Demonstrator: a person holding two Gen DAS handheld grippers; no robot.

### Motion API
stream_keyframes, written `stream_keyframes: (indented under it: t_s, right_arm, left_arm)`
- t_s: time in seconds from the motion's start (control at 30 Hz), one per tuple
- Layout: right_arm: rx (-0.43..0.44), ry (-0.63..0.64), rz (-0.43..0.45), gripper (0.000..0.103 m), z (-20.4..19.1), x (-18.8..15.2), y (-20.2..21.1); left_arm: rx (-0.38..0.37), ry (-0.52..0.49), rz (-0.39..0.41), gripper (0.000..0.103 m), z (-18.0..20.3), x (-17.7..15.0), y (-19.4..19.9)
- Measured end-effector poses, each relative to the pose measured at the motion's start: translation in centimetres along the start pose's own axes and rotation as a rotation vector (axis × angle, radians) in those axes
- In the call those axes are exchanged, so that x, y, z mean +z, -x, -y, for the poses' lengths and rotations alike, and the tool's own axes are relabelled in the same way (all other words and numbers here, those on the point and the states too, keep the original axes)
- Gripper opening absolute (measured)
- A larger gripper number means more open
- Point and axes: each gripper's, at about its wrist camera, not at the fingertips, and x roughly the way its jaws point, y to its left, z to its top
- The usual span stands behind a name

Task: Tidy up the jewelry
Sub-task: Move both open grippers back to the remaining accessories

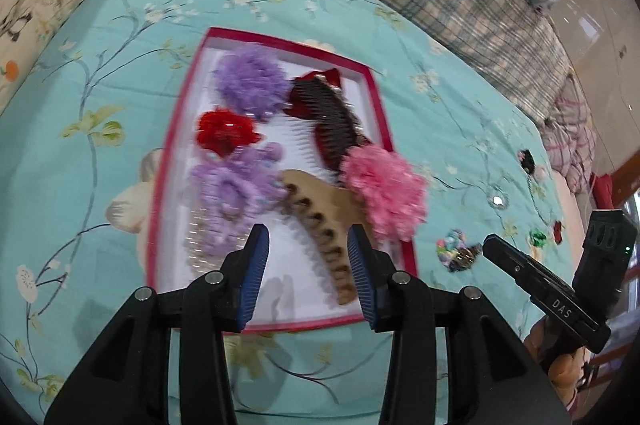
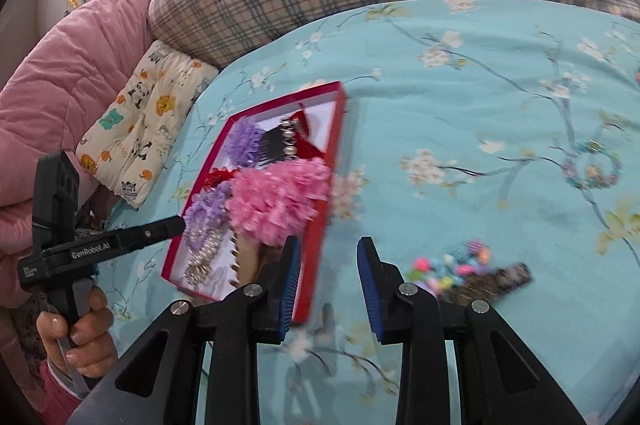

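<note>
Jewelry here means hair ornaments, and most of them already lie in the red-rimmed tray (image 1: 176,129) on the bed (image 1: 100,73): a purple pompom (image 1: 250,85), a red flower clip (image 1: 226,135), a second purple piece (image 1: 230,185), a dark comb (image 1: 332,121), a tan claw clip (image 1: 320,225) and a pink pompom (image 1: 386,193) that sits over the tray's right rim. Sorting looks well along, with loose pieces left on the bedspread to the right. The left gripper (image 1: 308,277) hovers above the near end of the tray, jaws apart and holding nothing. The right gripper (image 2: 328,285) is likewise spread and empty, poised over bare bedspread between the tray edge and a beaded comb (image 2: 472,271) lying just beside its right finger. That comb seems the likely next pick: the right gripper would need to shift right, drop low and close across the comb's flat spine. Farther off lie a beaded bracelet (image 2: 592,165) and several small sequined pieces (image 1: 538,237). The crowded tray leaves little free floor, and the overhanging pink pompom could be knocked off when the next piece goes in. Motion blur hides finer detail.
</note>
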Motion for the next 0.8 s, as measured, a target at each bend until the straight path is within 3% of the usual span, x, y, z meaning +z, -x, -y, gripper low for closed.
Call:
stream_keyframes:
  t_s: [0.03,0.1,0.5,0.8]
  right_arm:
    - [-0.011,-0.007,0.004,0.031,0.7,-0.2,0.6]
    - [-0.033,-0.023,0.011,0.031,1.9,-0.6,1.7]
    - [-0.155,-0.154,0.086,0.036,9.9,-2.2,8.3]
    - [-0.234,-0.227,0.123,0.036,14.7,-3.7,12.0]
  left_arm:
    - [-0.004,-0.011,0.0,0.045,0.6,0.0,0.0]
    - [-0.012,-0.033,0.004,0.049,1.9,-0.1,0.1]
    - [-0.084,-0.152,-0.022,0.049,8.8,-1.2,-0.4]
    - [-0.109,-0.232,-0.085,0.049,13.5,-2.4,-2.9]
